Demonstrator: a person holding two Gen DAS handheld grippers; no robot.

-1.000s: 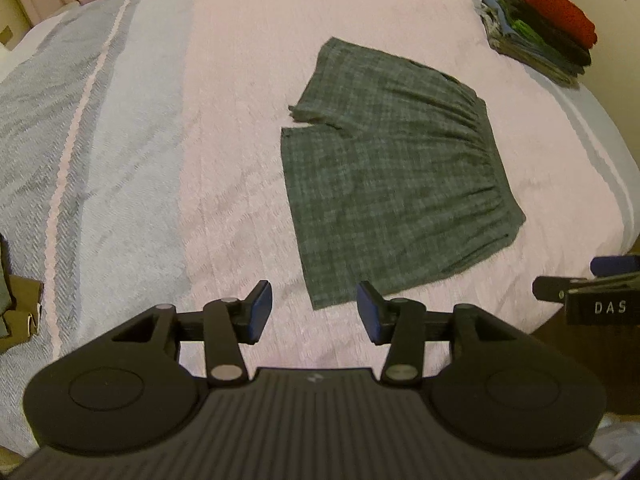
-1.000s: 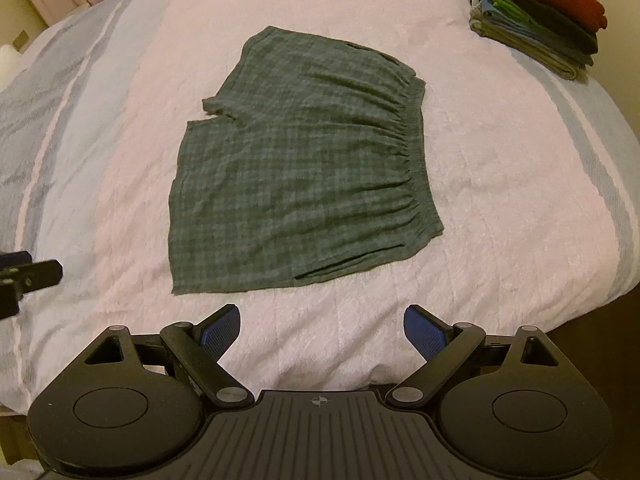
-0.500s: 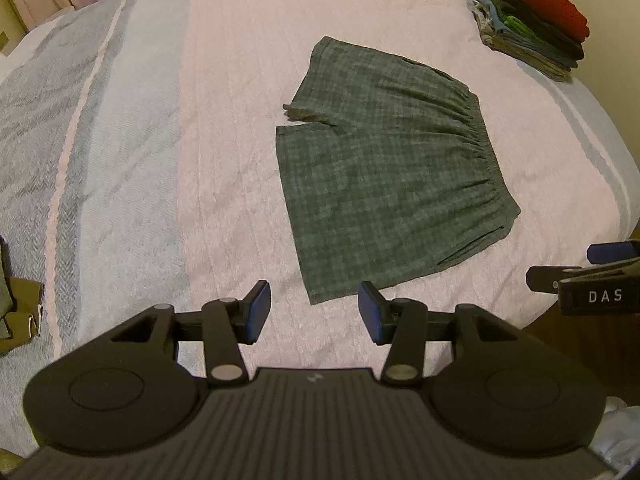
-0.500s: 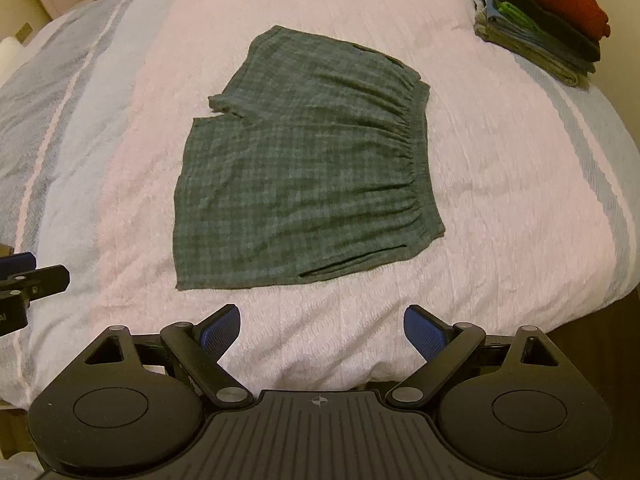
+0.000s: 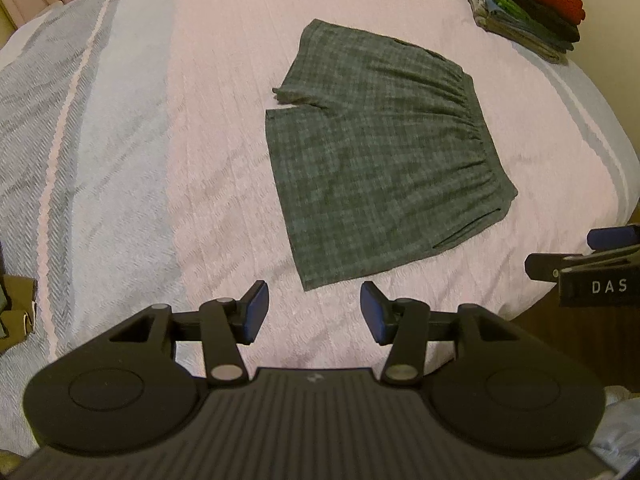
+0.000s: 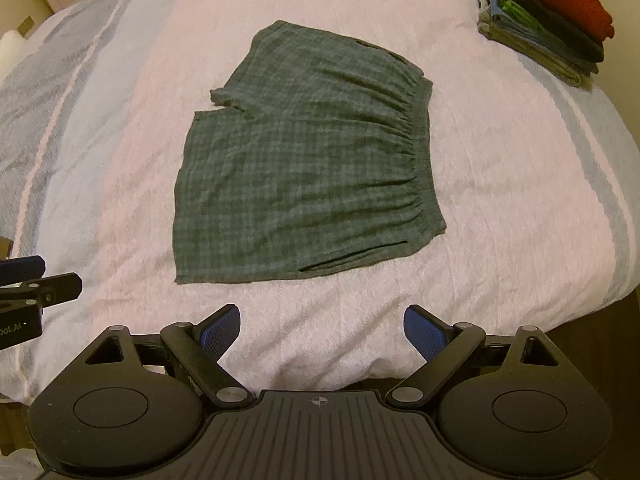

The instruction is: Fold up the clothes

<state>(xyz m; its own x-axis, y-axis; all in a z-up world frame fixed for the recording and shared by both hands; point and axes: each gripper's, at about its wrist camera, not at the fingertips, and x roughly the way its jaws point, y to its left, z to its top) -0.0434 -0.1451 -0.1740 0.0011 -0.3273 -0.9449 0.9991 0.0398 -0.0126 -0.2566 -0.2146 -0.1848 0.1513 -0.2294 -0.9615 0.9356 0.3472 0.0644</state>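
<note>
Both tongs hover over the near edge of the bed (image 6: 520, 184), spread wide and holding nothing; the left tongs (image 5: 314, 312) sit just short of the near hem corner of the green plaid shorts (image 6: 304, 168), the right tongs (image 6: 322, 330) short of the pocket side; the shorts lie flat ahead, waistband to the right, leg openings to the left; a stack of folded clothes (image 6: 552, 20) rests well apart at the far right; nothing blocks the way.
</note>
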